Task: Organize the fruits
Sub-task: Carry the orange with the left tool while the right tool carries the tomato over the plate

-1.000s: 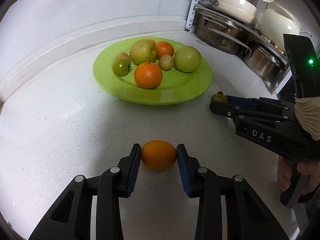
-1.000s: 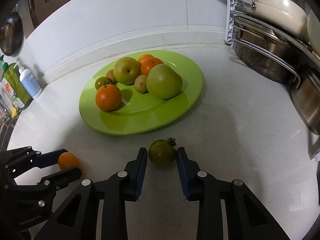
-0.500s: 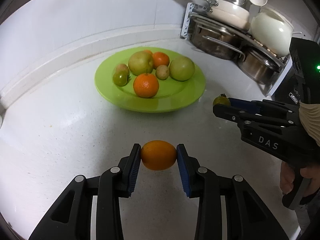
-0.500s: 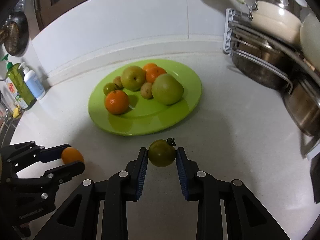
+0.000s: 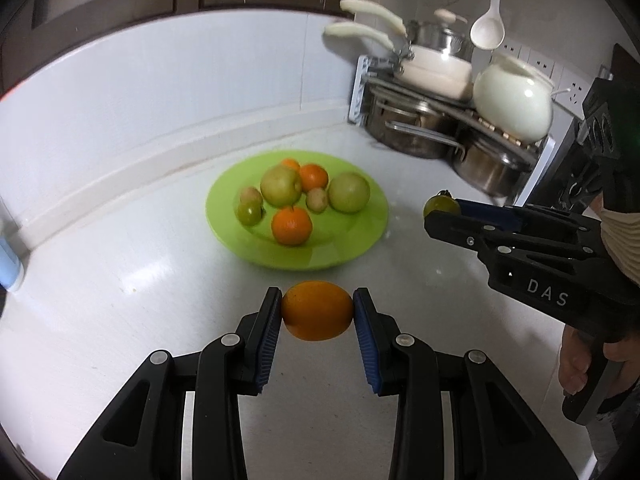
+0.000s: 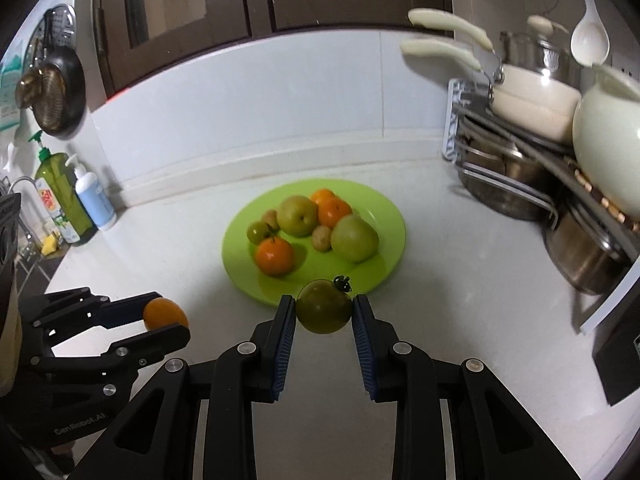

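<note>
Left gripper (image 5: 317,311) at bottom centre of left wrist view, blue pads pinching an orange (image 5: 317,311) from both sides, fruit held above the white counter (image 5: 100,320). Right gripper (image 6: 324,313) likewise at bottom centre of its own view, pinching a green tomato (image 6: 324,306) w/ dark stem at its upper right. Gripper bodies cut off by lower frame edge in both views. In left view the right gripper enters from the right, its near finger hiding most of the tomato; hand behind it only partly seen at right edge. In right view the left gripper sits lower left, orange half hidden by its fingers.

Just beyond both, mid-frame: lime-green plate (image 6: 384,216) on the counter, holding two big green apples, oranges (one mostly hidden behind an apple), a small green tomato, two small brownish fruits – type unclear. Plate slightly blurred in left view.

Further back, right: pot rack (image 6: 520,168) w/ steel pots, cream pans, white ladle; partly cropped. Far left in right view: green soap bottle (image 6: 60,196), white pump bottle, label unreadable.

Writing: "DAS" on right gripper, "GenRobot.AI" on left gripper
</note>
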The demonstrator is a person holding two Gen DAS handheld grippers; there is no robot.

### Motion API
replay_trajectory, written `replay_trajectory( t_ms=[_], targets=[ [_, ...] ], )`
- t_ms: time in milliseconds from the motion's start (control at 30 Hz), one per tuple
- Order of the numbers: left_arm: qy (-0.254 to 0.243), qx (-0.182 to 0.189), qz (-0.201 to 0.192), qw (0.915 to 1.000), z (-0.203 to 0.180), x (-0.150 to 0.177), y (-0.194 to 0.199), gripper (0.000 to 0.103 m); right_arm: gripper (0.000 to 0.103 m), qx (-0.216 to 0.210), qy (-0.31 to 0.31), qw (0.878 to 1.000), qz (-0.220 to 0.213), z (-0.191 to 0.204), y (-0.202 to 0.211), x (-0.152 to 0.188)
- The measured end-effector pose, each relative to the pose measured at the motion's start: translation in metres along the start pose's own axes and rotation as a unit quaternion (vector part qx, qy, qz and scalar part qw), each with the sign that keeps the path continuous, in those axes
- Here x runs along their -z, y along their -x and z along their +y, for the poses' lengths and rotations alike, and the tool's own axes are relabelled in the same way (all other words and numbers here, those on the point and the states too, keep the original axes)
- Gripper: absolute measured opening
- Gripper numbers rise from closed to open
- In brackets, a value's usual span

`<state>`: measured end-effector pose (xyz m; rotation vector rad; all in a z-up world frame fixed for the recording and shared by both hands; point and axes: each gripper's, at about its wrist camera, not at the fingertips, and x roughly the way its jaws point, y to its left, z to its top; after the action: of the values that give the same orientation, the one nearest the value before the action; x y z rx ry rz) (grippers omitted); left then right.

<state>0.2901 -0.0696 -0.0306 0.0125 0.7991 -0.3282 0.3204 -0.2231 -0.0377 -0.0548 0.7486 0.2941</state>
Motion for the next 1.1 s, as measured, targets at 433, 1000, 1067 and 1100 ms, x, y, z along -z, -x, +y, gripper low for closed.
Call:
replay_trajectory(
  t_ms=[433, 1000, 1067, 1100],
  targets=[
    [-0.026, -0.016, -0.056, 0.9980, 0.013, -0.034, 0.022, 0.036, 0.030, -0.004, -0.006, 1.000, -0.028, 0.015, 0.009, -0.025],
    [-0.046, -0.003, -0.063, 0.9969, 0.034, -0.095, -0.017, 0.036, 0.030, 0.000, -0.011, 0.999, -0.033, 0.006, -0.026, -0.076],
    [-0.048, -0.003, -0.059, 0.9971, 0.039, -0.101, -0.027, 0.036, 0.030, 0.003, -0.010, 1.000, -0.029, 0.004, -0.036, -0.081],
    [-0.049, -0.003, -0.057, 0.9972, 0.041, -0.105, -0.033, 0.036, 0.030, 0.004, -0.011, 1.000, -0.026, 0.002, -0.042, -0.083]
  ],
)
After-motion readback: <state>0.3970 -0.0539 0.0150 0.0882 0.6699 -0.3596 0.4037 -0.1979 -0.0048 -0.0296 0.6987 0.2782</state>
